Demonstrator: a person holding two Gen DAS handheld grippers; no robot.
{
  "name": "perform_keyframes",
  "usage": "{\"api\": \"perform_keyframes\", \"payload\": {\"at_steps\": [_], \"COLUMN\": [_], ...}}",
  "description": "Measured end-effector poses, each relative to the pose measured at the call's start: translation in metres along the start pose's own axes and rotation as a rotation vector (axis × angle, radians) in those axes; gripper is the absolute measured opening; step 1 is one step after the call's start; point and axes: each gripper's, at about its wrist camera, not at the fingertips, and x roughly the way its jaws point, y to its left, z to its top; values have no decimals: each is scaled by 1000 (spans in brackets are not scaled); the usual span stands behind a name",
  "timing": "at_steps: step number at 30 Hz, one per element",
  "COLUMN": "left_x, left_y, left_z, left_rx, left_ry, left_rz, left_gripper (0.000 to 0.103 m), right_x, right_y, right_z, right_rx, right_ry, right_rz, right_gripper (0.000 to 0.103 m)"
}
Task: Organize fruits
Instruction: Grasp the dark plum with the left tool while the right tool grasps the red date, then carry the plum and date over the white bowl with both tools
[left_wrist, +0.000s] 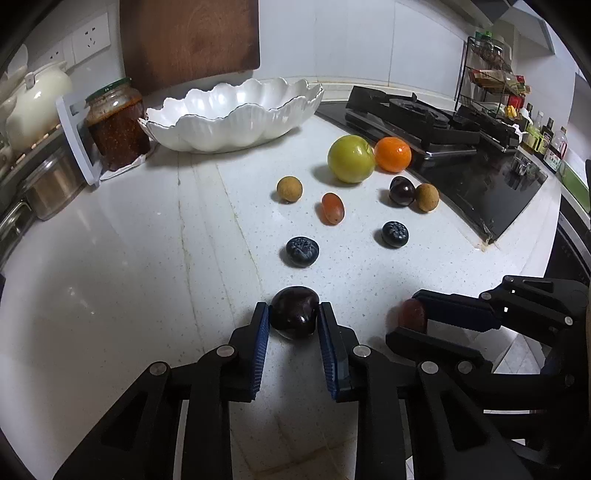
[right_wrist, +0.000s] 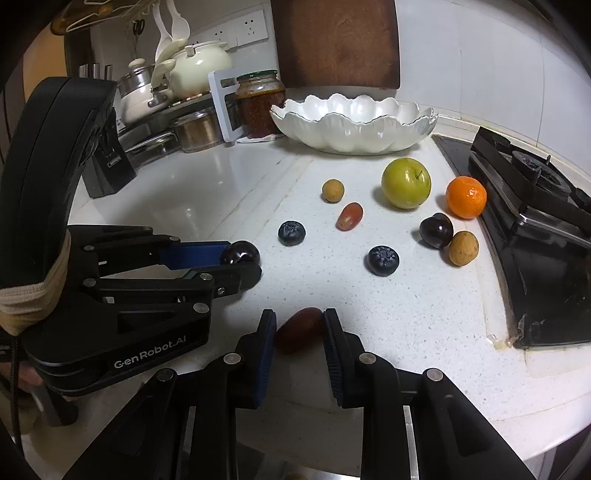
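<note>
A wide white scalloped bowl (left_wrist: 236, 114) is seen at the far side of the speckled counter (left_wrist: 129, 266), with nothing visible inside it. Nearer and to the right, a green apple (left_wrist: 350, 158) and an orange (left_wrist: 392, 154) are set just beside each other. Smaller fruits are scattered nearer: two tan longans, a dark cherry (left_wrist: 401, 190), a red grape (left_wrist: 332, 208) and two blueberries. At the near edge, the left gripper (left_wrist: 293, 317) is held low over the counter, its blue pads closed against a glossy dark cherry (left_wrist: 294, 316). To its right, the right gripper (right_wrist: 300, 328) is likewise clamped on a reddish grape (right_wrist: 298, 330).
</note>
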Motion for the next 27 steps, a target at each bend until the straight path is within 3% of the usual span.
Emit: {"api": "perform_keyframes", "payload": {"at_steps": [11,27], "left_x": [-17,-48], "left_y": [0,13], "left_z": [8,46], "left_rx": [-40,-97], "left_ry": [-48,-143], "left_rz": [65,126], "left_gripper": [27,27], "right_x": [-8,-29], "right_y": [-7,-12], "right_z": [11,66], "right_rx": [2,-3], "right_ry": [-33,-147], "right_rz": [-2,-17], "right_gripper": [27,27]}}
